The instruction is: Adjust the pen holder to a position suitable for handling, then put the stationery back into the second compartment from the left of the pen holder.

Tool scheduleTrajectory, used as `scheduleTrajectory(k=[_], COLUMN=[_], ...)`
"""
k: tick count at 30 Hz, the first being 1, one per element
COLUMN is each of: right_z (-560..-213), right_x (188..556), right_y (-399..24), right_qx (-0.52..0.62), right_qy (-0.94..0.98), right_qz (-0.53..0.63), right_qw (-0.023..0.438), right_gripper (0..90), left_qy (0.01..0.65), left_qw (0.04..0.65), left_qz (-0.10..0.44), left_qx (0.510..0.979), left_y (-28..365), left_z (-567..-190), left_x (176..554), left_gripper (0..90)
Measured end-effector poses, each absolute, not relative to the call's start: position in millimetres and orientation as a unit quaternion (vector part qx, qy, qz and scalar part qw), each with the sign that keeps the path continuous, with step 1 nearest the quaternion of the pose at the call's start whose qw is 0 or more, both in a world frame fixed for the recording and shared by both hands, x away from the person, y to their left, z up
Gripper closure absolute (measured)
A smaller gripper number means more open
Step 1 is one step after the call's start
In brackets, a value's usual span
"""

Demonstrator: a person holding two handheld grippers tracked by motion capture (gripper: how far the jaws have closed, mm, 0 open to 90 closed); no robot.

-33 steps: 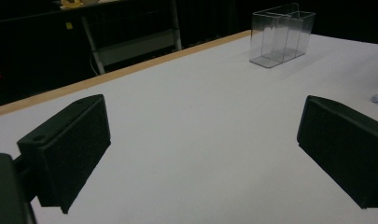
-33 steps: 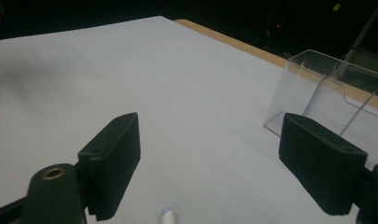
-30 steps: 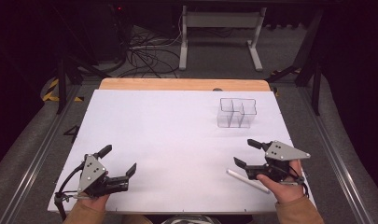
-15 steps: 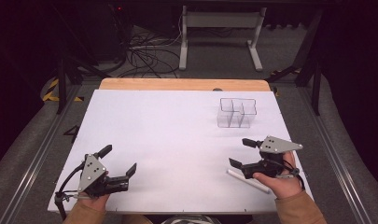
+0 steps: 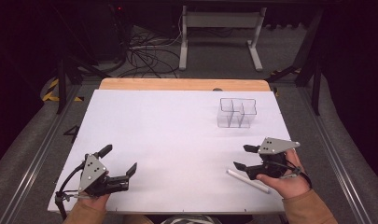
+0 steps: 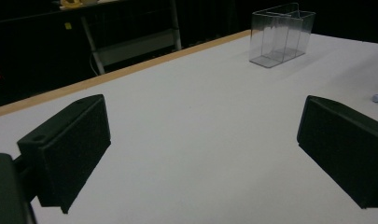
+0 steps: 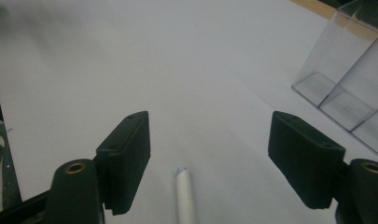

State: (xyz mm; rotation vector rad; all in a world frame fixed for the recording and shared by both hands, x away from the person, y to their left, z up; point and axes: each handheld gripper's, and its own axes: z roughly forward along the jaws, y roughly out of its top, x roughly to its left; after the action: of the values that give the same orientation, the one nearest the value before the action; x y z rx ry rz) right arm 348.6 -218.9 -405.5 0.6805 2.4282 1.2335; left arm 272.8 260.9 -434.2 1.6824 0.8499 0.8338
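While no writing is legible, right gripper (image 7: 210, 163) fingers, just closing, straddle the white pen (image 7: 185, 196) unpressed; left gripper (image 6: 200, 154) gapes empty.

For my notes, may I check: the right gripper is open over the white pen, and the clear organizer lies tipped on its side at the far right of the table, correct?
Not quite: the organizer stands upright, open top up, as the high view shows. The rest holds: the right gripper is open, its jaws just closing, with the pen lying untouched between them on the table.

Pen (image 5: 248, 180) on table (image 5: 168, 135) near right edge, divided box (image 5: 236, 112) well behind it.
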Motion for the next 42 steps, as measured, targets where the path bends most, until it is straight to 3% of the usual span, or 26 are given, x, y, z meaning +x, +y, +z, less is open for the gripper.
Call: scheduleTrajectory(k=[17,42], right_z=[-416,-429], right_x=[346,349], right_y=[-218,-204], right_qx=[0.250,0.218], right_qy=[0.896,0.948], right_qz=[0.344,0.205], right_qw=[0.129,0.104], right_gripper=[41.4,45.4], left_qy=[0.353,0.353], left_qw=[0.514,0.503], left_qz=[0.347,0.354], left_qx=[0.700,0.705], left_y=[261,260], left_z=[-435,-435], left_x=[272,272], left_gripper=[3.5,3.7])
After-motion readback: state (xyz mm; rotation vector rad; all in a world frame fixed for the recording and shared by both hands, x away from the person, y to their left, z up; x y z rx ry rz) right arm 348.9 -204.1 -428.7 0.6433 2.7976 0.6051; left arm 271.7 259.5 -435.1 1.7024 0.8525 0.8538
